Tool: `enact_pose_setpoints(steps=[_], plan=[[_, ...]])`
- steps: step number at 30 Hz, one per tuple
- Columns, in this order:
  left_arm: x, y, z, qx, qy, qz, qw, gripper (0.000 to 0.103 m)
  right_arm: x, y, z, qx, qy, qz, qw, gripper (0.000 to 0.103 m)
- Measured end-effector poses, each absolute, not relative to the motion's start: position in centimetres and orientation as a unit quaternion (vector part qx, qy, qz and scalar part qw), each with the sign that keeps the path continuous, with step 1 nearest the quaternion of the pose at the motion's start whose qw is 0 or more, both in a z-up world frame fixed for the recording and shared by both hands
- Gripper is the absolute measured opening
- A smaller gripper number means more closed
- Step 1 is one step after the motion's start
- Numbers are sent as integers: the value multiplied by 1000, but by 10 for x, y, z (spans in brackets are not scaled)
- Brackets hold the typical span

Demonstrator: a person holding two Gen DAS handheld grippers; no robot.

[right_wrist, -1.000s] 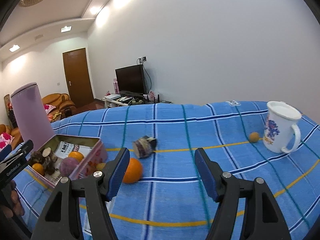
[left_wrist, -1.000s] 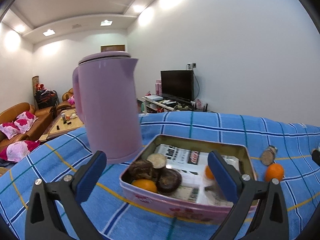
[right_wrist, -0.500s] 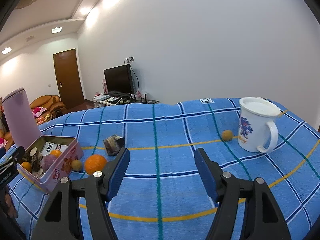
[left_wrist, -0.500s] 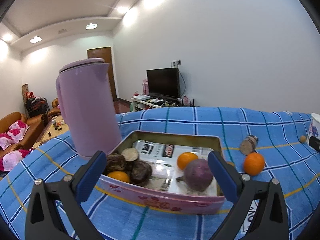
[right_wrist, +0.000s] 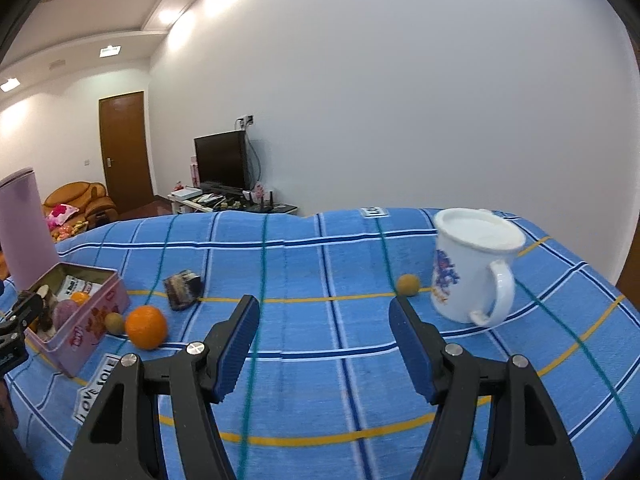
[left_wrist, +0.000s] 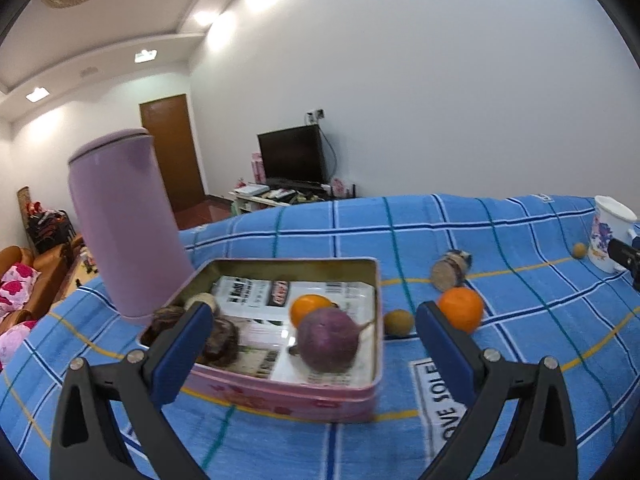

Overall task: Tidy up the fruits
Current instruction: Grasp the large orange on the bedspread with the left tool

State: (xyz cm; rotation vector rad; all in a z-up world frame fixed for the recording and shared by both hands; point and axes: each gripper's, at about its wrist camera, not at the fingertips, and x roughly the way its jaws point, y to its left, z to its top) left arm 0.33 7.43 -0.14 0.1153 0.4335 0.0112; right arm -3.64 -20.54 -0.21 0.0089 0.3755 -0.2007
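Observation:
A pink tin (left_wrist: 280, 394) (right_wrist: 100, 312) on the blue checked cloth holds a purple fruit (left_wrist: 329, 338), a small orange (left_wrist: 308, 307) and dark brown fruits (left_wrist: 218, 340). Right of the tin lie a brown kiwi (left_wrist: 398, 322) (right_wrist: 113, 322), a large orange (left_wrist: 460, 309) (right_wrist: 146, 327) and a cut dark piece (left_wrist: 450, 270) (right_wrist: 183, 289). A small brown fruit (right_wrist: 408, 285) (left_wrist: 579, 250) lies by the white mug (right_wrist: 470, 264). My left gripper (left_wrist: 312, 344) is open over the tin. My right gripper (right_wrist: 324, 340) is open above bare cloth, left of the mug.
A tall purple kettle (left_wrist: 122, 224) (right_wrist: 24, 220) stands behind the tin's left end. The mug also shows in the left wrist view (left_wrist: 610, 232) at the far right. A cloth label (left_wrist: 440, 396) lies right of the tin. A TV, door and sofas are beyond the table.
Both grippers have swung to the right. The left view now takes in the kiwi, orange and mug. The right gripper has moved away from the orange toward the mug. Both stay open.

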Motion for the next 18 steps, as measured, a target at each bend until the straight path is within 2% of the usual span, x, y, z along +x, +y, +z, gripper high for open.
enact_pose_setpoints(steps=[11,15,18], plan=[[25,10,-7,106,243,-40,963,103,-44,-242,6,50,180,-135,973,69],[45,-17,-15,121,282,-49,950,94,-46,-256,10,76,177,-149,970,69],[54,-33,-19,130,295,-62,944,92,-51,-268,13,99,169,-161,967,69]])
